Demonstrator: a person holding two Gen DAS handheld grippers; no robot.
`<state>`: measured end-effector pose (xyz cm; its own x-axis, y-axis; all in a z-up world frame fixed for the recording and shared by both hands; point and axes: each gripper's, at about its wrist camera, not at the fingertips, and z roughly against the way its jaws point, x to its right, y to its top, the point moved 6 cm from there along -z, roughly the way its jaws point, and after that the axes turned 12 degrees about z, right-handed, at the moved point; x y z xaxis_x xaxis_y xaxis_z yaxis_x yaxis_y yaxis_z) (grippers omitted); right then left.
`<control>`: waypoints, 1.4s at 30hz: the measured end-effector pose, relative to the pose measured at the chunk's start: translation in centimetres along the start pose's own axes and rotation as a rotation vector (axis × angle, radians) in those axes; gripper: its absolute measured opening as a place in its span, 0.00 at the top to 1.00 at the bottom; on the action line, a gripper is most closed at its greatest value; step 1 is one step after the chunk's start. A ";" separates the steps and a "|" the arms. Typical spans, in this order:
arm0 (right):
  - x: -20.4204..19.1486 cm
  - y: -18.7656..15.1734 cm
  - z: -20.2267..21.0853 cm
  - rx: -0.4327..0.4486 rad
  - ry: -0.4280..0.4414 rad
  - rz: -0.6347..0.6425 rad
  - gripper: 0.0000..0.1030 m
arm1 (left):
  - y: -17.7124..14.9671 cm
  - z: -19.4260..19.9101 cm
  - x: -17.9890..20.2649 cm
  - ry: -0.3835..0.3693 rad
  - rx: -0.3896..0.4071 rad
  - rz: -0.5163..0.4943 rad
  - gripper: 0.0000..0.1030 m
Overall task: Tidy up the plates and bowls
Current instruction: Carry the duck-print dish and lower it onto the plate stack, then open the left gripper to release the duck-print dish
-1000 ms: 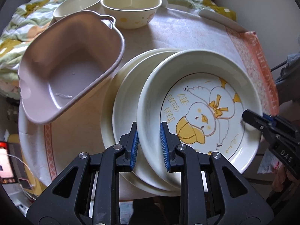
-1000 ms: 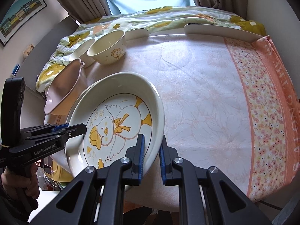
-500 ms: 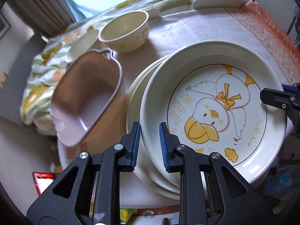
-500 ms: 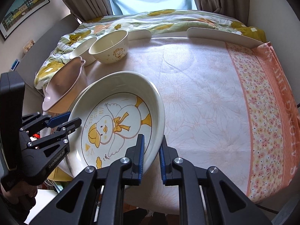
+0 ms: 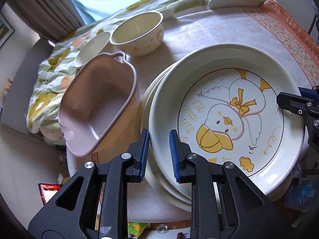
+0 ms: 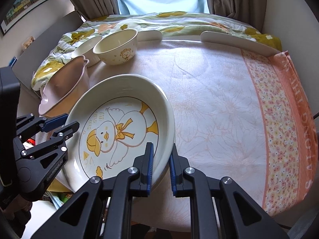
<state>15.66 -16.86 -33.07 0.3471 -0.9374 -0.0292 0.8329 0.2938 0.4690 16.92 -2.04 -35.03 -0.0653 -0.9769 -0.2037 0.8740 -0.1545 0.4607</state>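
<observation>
Left wrist: cream plate [image 5: 229,103] bearing yellow duck.

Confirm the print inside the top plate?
Yellow-capped duckling with a bow on the top plate; clearest in left wrist view.

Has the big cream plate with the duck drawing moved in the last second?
No. In the right wrist view, the duck plate keeps its place beside the pink tub, gripped by the right fingers.
</observation>
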 end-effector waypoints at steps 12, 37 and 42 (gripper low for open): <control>-0.4 0.0 -0.3 0.007 -0.066 0.028 0.87 | -0.3 0.4 -0.1 0.025 0.007 0.002 0.82; 0.5 4.4 5.4 0.124 0.075 0.061 0.85 | 3.3 7.8 -5.0 -0.091 0.074 0.291 0.33; -0.1 7.0 7.4 0.196 0.104 0.134 0.00 | 3.9 11.7 -7.9 -0.070 0.198 0.395 0.00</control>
<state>18.24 -16.08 -23.29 0.4993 -0.8654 -0.0413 0.6805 0.3622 0.6369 15.20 3.30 -21.48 0.2165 -0.9733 0.0764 0.7299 0.2134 0.6494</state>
